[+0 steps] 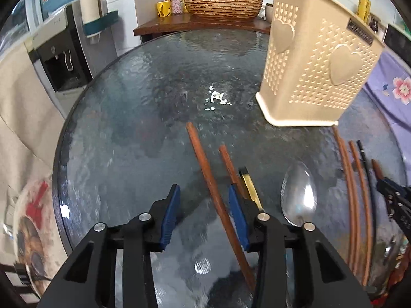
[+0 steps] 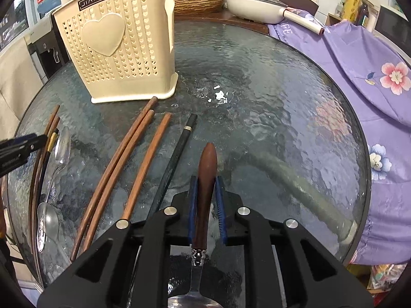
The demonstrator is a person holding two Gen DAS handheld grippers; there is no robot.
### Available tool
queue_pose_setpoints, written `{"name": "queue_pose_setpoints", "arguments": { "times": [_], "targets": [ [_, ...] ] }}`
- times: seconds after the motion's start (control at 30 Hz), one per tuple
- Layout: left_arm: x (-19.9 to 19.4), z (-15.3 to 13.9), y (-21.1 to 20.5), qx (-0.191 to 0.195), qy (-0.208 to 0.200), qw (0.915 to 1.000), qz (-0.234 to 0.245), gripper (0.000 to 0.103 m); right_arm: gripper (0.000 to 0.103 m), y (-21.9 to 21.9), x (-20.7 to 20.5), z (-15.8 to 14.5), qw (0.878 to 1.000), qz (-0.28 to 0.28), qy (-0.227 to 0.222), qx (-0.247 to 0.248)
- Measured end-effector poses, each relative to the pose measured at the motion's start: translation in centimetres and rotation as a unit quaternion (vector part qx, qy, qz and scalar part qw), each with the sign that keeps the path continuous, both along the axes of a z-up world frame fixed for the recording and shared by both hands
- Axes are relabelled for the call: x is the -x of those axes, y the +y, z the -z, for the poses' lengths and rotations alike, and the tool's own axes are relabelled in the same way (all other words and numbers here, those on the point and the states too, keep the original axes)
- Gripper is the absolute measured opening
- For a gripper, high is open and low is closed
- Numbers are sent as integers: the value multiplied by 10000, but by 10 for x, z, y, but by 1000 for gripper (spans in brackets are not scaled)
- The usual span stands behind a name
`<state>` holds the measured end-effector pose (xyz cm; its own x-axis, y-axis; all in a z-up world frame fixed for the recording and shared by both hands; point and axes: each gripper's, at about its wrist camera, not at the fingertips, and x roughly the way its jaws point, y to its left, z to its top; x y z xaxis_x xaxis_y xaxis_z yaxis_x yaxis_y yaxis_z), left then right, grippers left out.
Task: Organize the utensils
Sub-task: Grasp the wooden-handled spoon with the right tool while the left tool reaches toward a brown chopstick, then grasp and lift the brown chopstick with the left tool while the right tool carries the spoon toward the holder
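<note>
A beige perforated utensil holder [image 1: 313,59] stands on the round glass table [image 1: 143,97]; it also shows in the right wrist view [image 2: 118,46]. My left gripper [image 1: 204,195] is open, with a brown chopstick [image 1: 210,184] lying between its fingers on the glass. A second brown chopstick [image 1: 230,164], a black-and-gold chopstick [image 1: 250,187] and a steel spoon [image 1: 299,195] lie just right of it. My right gripper [image 2: 206,182] is shut on the wooden handle of a spoon [image 2: 206,177]. Brown chopsticks [image 2: 120,161], a black chopstick [image 2: 174,159] and steel spoons [image 2: 60,151] lie to its left.
A wooden counter behind the table carries a woven basin [image 1: 223,3], a white pan [image 2: 257,3] and bottles. A purple floral cloth [image 2: 372,82] drapes the table's right side. A water dispenser [image 1: 59,59] stands at the left. My left gripper's tip [image 2: 23,146] shows at the right wrist view's left edge.
</note>
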<state>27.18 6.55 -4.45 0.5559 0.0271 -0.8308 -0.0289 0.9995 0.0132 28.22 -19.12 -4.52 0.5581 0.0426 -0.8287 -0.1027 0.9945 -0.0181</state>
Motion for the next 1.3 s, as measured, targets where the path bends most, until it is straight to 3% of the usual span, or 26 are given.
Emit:
{"name": "queue_pose_setpoints", "arguments": {
  "times": [0.5,0.7,1.1,1.3],
  "targets": [
    [-45,-2,6,1,371,9992,128,26,15,-8,-46,-4,9991,-27,406,-142],
    [-54,-1,10,-66,374,9993,-14,10,15,-4,-46,-1,9995,-58,285,-105],
    [-59,0,23,452,263,9982,-299,7,14,-8,-27,-13,9989,-190,-204,-384],
    [-49,-20,23,651,-126,9975,-233,7,14,-15,-17,-33,9956,-269,-628,-635]
  ]
}}
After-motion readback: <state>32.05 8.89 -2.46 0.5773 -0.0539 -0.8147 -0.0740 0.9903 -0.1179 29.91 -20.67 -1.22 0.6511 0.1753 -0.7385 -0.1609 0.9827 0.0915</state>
